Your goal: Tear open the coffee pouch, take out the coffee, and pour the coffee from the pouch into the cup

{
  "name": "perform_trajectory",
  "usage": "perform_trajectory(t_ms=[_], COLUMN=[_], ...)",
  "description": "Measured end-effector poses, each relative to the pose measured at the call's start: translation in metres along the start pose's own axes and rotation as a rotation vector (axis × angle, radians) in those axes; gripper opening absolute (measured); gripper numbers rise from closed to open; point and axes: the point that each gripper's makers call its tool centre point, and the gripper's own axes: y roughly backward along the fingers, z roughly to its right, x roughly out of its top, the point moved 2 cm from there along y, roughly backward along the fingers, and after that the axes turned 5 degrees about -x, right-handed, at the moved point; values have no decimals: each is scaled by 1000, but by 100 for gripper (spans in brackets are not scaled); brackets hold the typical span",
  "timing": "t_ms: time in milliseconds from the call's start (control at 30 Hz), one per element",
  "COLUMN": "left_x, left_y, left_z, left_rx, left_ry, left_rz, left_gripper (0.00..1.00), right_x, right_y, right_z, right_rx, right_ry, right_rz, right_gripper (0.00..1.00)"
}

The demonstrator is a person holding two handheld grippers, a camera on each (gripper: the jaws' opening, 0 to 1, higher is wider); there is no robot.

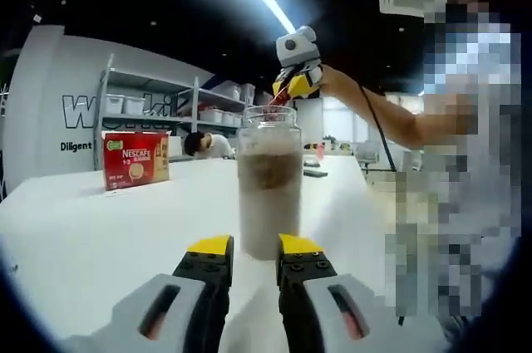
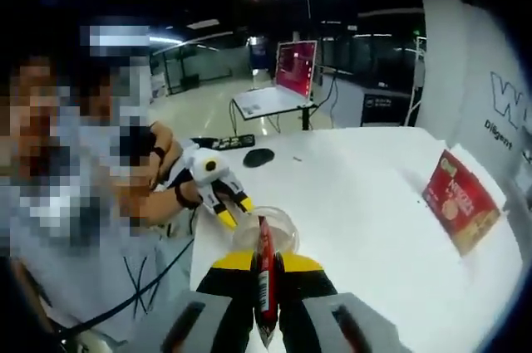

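Note:
A clear glass cup holding brown coffee stands on the white table just beyond my left gripper. Its yellow-tipped jaws are a little apart at the cup's base, narrower than the cup, with nothing between them. Above the cup's mouth my right gripper tips a red coffee pouch downward. In the right gripper view, my right gripper is shut on the slim red pouch, directly over the cup. The left gripper stands beside the cup, held by a person's hand.
A red Nescafe box stands further along the table. A black mouse and a flat dark object lie near the far edge. A person sits close to the table, with a black cable hanging down.

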Motion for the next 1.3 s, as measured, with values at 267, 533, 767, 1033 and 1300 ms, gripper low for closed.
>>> perform_trajectory(t_ms=[267,533,767,1033,1300], left_x=[0,0,0,0,0], left_y=[0,0,0,0,0], left_z=[0,0,0,1,1], left_rx=[0,1,0,1,1], left_ry=[0,0,0,-3,-2], left_rz=[0,0,1,-2,-3], left_gripper=[23,23,23,23,23], right_x=[1,0,-4,-5,-6], right_y=[-1,-2,-2,0,0], right_z=[-3,-6,-6,-5,-1], right_rx=[11,16,8,1,11], right_ry=[-15,-27,-29,-43,-67], right_rz=[37,64,67,113,162], right_gripper=[10,10,10,10,10])
